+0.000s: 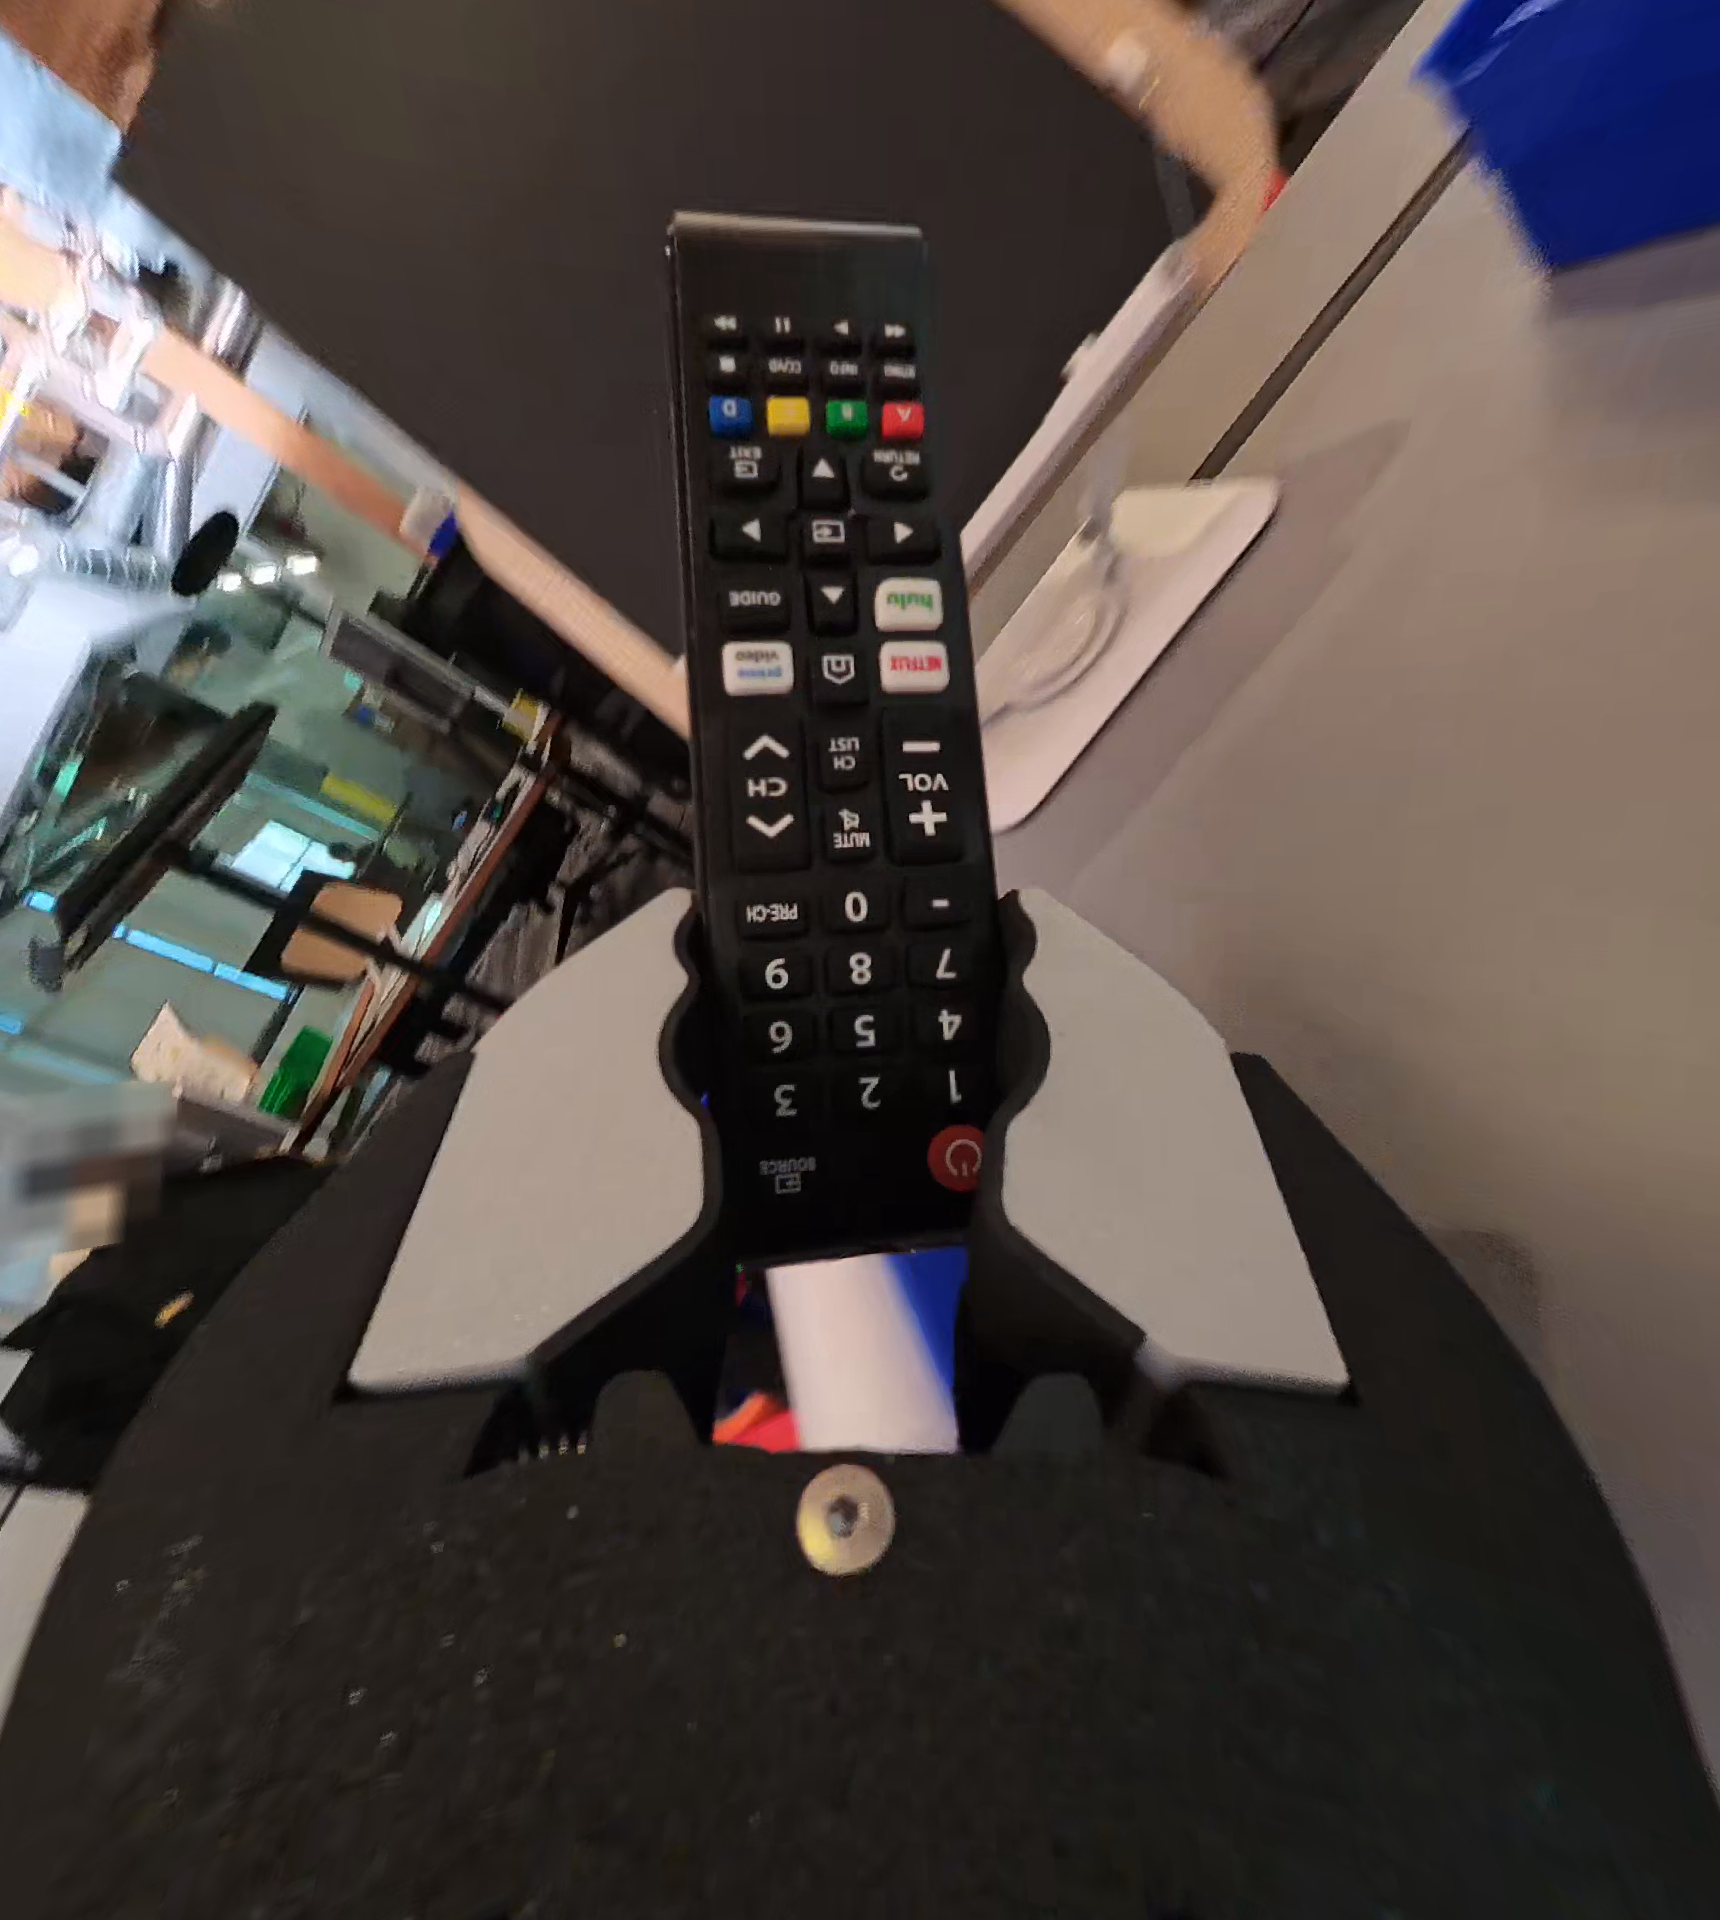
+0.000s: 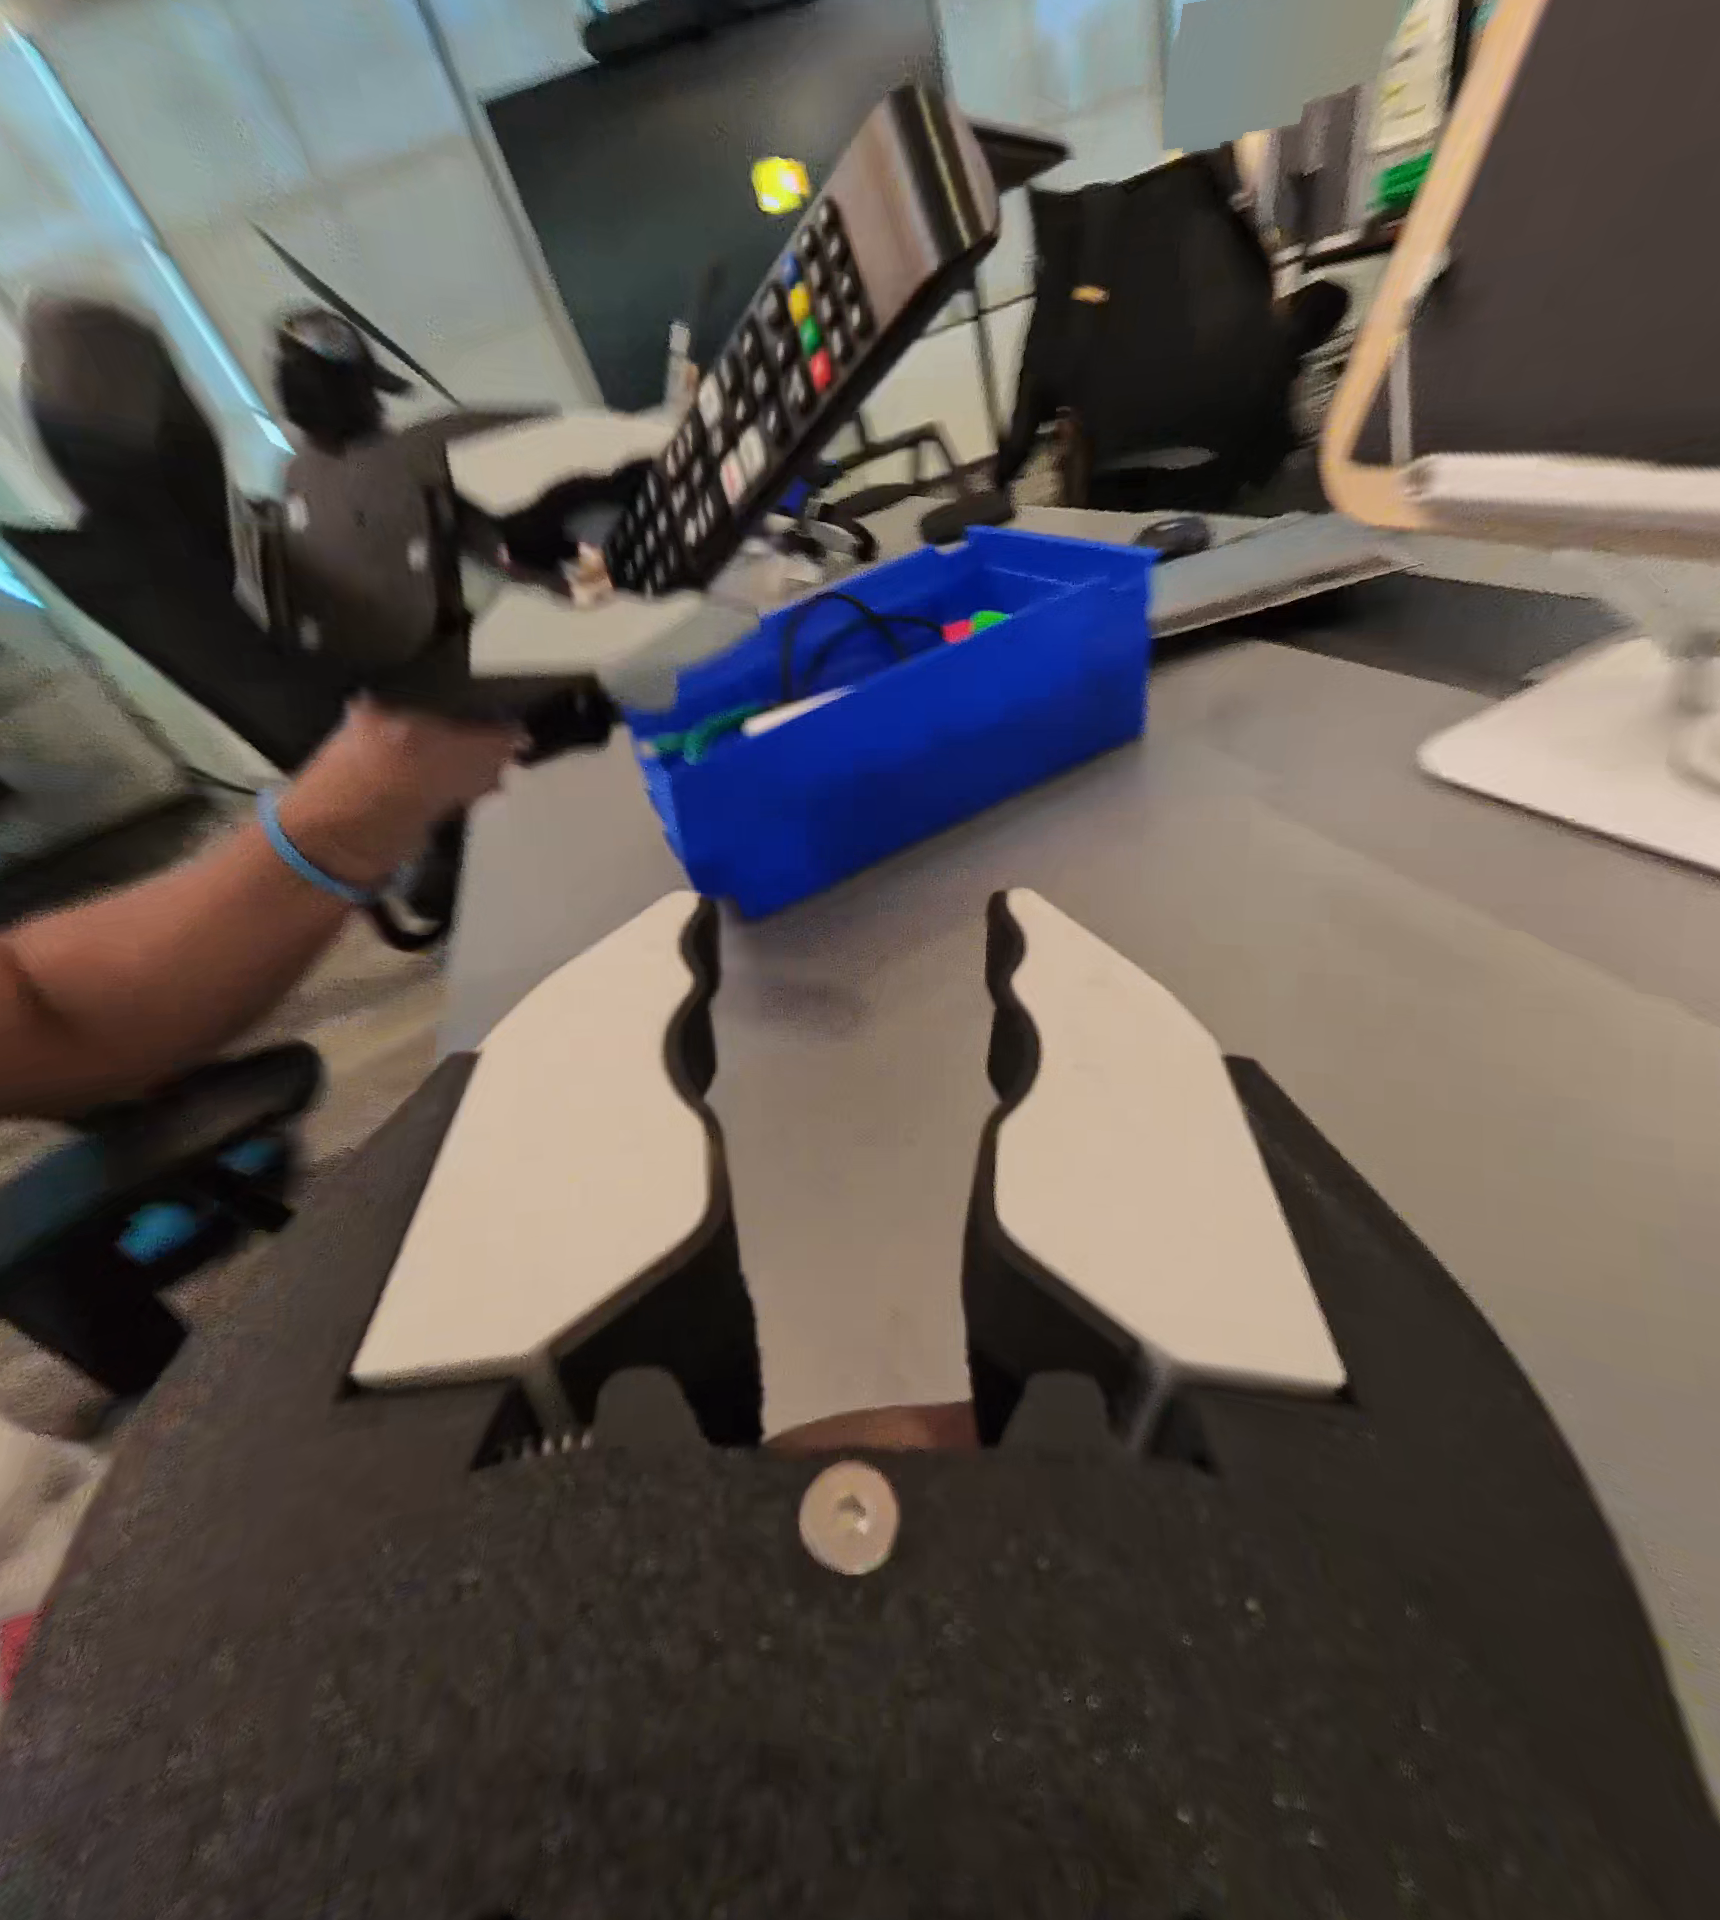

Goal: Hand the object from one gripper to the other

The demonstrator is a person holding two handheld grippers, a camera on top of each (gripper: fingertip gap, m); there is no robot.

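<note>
A black TV remote (image 1: 830,665) with coloured buttons is clamped at its lower end in my left gripper (image 1: 851,997) and sticks out forward, held up in the air. The right wrist view shows the same remote (image 2: 794,353) far off at upper left, tilted up to the right, held by the left gripper (image 2: 617,561) in a person's hand above the blue bin. My right gripper (image 2: 848,935) is open and empty, low over the grey desk (image 2: 1251,987), near the bin's front corner.
A blue bin (image 2: 918,758) with cables and small coloured items stands on the desk; it also shows in the left wrist view (image 1: 1645,125). A monitor stand with a white base (image 2: 1614,769) is at the right. Office chairs stand behind the desk. One gripper's finger ends stand about 20 cm off the other's.
</note>
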